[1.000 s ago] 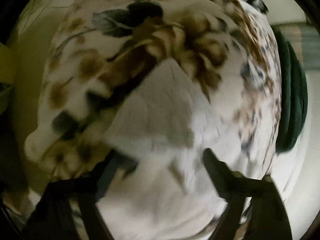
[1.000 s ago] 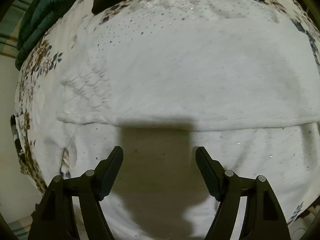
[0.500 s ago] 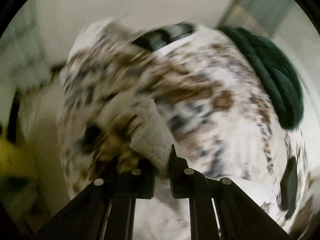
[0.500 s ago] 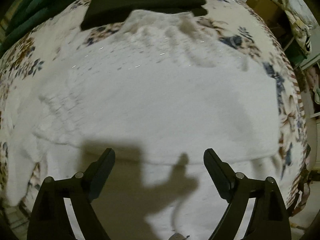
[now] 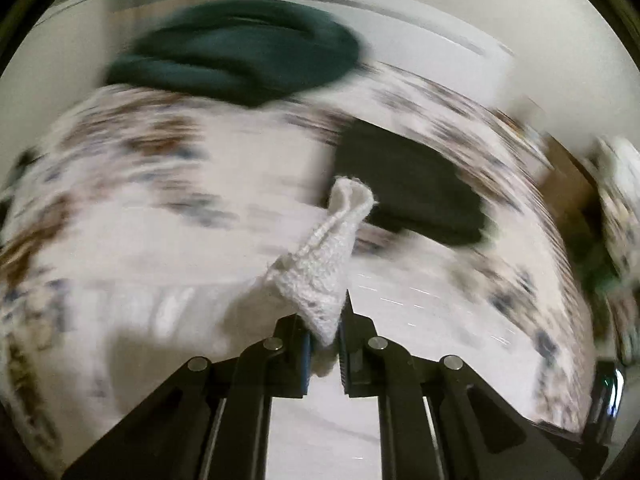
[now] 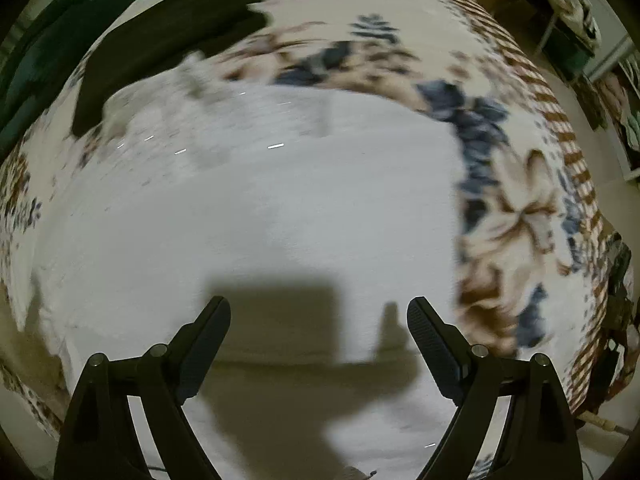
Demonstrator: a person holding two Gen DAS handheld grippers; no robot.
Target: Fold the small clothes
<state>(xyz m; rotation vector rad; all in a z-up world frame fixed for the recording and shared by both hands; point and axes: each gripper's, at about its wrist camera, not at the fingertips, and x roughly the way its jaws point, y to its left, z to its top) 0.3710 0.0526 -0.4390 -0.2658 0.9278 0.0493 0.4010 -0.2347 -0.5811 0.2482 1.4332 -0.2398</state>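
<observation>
A white knitted garment (image 6: 256,216) lies spread flat on a floral bedcover (image 6: 516,208). My left gripper (image 5: 323,340) is shut on a knitted corner of the white garment (image 5: 324,268) and holds it lifted, the corner standing up between the fingers. My right gripper (image 6: 318,328) is open and empty, hovering over the near part of the garment, with its shadow on the cloth between the fingers.
A folded black garment (image 5: 412,188) lies on the bedcover (image 5: 132,184) beyond the white one; it also shows in the right wrist view (image 6: 160,40). A dark green bundle (image 5: 236,48) sits at the far edge. Furniture and clutter (image 6: 580,32) stand past the bed's right side.
My left gripper closed on the garment corner and swung with it, so the black garment and green bundle now face it. My right gripper shifted right over the garment, still open.
</observation>
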